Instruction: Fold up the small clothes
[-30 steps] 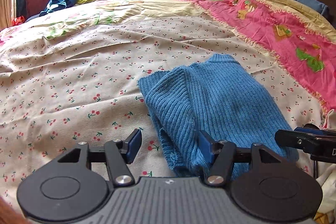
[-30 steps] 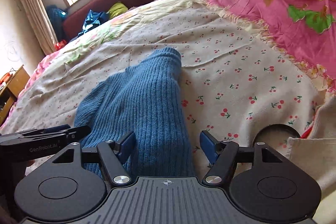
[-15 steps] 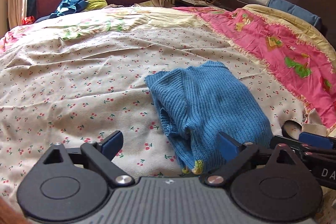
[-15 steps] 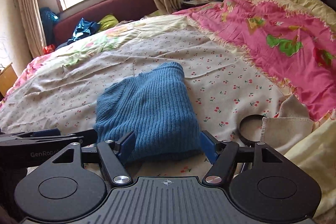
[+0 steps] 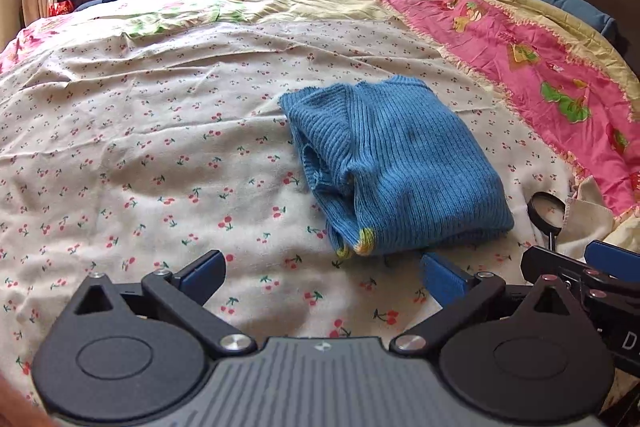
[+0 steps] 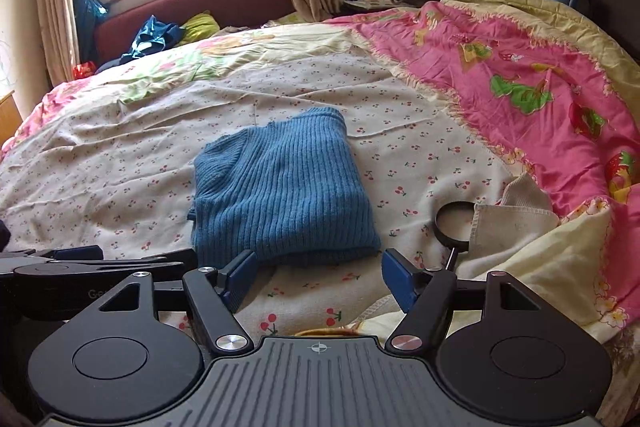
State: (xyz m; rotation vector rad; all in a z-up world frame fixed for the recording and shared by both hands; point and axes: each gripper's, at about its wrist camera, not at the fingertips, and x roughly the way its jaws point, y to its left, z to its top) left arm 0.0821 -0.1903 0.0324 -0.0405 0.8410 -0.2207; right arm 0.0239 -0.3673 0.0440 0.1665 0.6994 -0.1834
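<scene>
Blue sweater (image 5: 396, 163) folded on bedsheet (image 5: 140, 147) | left gripper (image 5: 320, 273) fingers spread wide, empty | right gripper (image 6: 316, 277) fingers opening, empty

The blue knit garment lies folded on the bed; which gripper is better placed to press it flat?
Probably the right gripper. The blue knit garment lies centred just ahead of its empty, opening jaws. From the left gripper, open and empty, it sits off to the right side.

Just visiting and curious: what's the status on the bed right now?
Left hand-held gripper open, empty; right hand-held gripper opening, empty. Blue ribbed knit sweater folded on bed. Black-rimmed magnifying glass beside it, clear.
</scene>
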